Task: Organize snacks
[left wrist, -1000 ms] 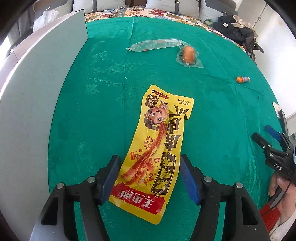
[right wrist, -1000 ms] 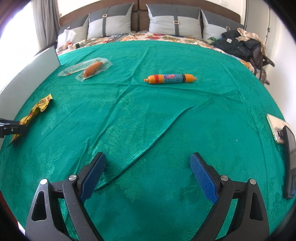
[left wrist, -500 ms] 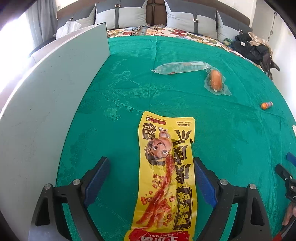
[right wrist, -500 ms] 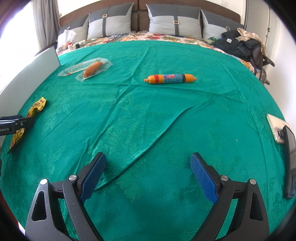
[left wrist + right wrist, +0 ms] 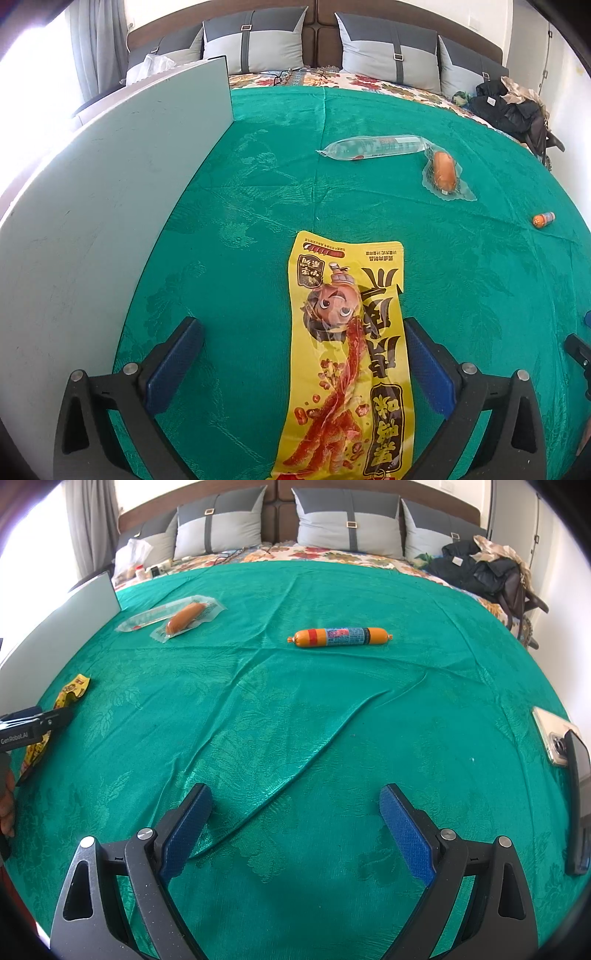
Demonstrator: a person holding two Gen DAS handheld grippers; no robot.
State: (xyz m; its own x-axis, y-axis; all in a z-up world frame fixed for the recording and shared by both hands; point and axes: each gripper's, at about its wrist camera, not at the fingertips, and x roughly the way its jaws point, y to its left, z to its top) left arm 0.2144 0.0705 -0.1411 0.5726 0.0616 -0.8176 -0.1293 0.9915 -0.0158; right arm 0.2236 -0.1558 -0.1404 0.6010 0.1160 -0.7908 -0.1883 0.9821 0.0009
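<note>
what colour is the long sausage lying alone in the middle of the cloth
Orange sausage with a red band and blue label; clearest in the right wrist view.

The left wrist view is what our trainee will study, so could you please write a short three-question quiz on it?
1. True or false: the left tool pinches the yellow snack packet.
2. Which lies nearest the grey board? A the yellow snack packet; B the clear-wrapped sausage; C the orange sausage stick.
3. What colour is the cloth under the snacks?

Key: 1 false, its jaws have just been opening, with the packet lying loose between them; 2 A; 3 green.
</note>
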